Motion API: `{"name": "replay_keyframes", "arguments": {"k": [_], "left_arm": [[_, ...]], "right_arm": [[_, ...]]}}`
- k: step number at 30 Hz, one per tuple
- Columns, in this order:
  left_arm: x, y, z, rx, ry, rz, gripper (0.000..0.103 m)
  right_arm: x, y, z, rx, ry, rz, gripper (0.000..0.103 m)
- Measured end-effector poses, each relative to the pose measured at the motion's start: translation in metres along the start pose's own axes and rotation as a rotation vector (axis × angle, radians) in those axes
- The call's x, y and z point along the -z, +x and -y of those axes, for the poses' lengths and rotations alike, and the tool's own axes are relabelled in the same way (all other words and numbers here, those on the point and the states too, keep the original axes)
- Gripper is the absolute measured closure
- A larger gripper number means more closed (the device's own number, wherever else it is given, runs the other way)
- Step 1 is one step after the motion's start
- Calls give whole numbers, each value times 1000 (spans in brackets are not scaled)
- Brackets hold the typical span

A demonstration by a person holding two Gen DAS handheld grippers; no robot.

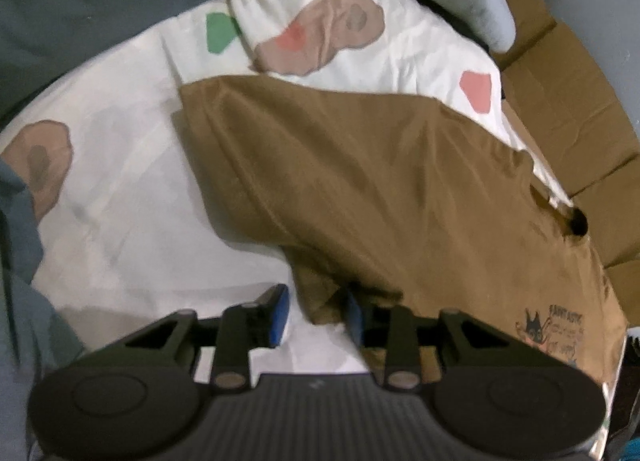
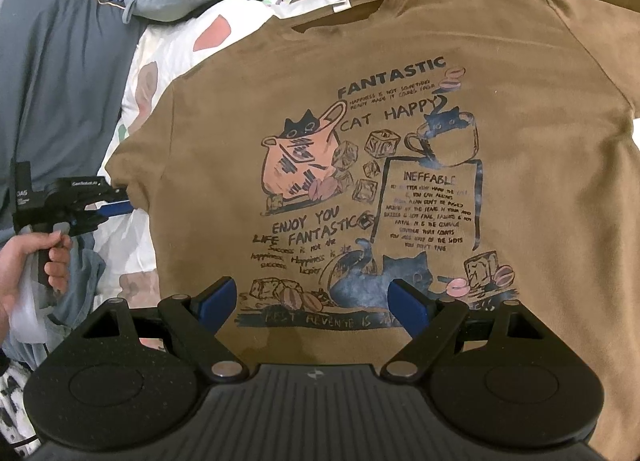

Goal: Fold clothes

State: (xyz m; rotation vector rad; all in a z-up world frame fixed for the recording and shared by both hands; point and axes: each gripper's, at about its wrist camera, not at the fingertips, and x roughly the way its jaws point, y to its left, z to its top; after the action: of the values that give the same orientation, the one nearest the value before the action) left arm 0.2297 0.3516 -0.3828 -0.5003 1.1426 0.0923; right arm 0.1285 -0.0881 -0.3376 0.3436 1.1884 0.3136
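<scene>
Two tongs work a brown printed T-shirt (image 2: 400,141) spread face up on the patterned bedsheet (image 1: 120,201). Left tongs (image 1: 316,313) stand partly open at the sleeve (image 1: 320,293), its tip between the pads but not pinched. Right tongs (image 2: 310,301) hang wide open over the hem, empty. Closing too shallow could catch one layer or the sheet, dragging the fold crooked.

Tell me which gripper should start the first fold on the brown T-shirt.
Left, probably: the left gripper is at the sleeve edge of the brown T-shirt; the right gripper hangs open over the print.
</scene>
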Motion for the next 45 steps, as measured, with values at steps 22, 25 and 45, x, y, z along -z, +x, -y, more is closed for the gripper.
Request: {"name": "replay_keyframes", "arguments": {"k": [22, 25, 45], "left_arm": [[-7, -28, 1, -92, 65, 8, 99], [-9, -37, -8, -113, 71, 9, 99], [-4, -36, -49, -142, -13, -30, 79]], "right_arm": [[2, 5, 0, -5, -7, -13, 16], [2, 5, 1, -6, -7, -12, 16], [3, 6, 2, 16, -26, -17, 16]]}}
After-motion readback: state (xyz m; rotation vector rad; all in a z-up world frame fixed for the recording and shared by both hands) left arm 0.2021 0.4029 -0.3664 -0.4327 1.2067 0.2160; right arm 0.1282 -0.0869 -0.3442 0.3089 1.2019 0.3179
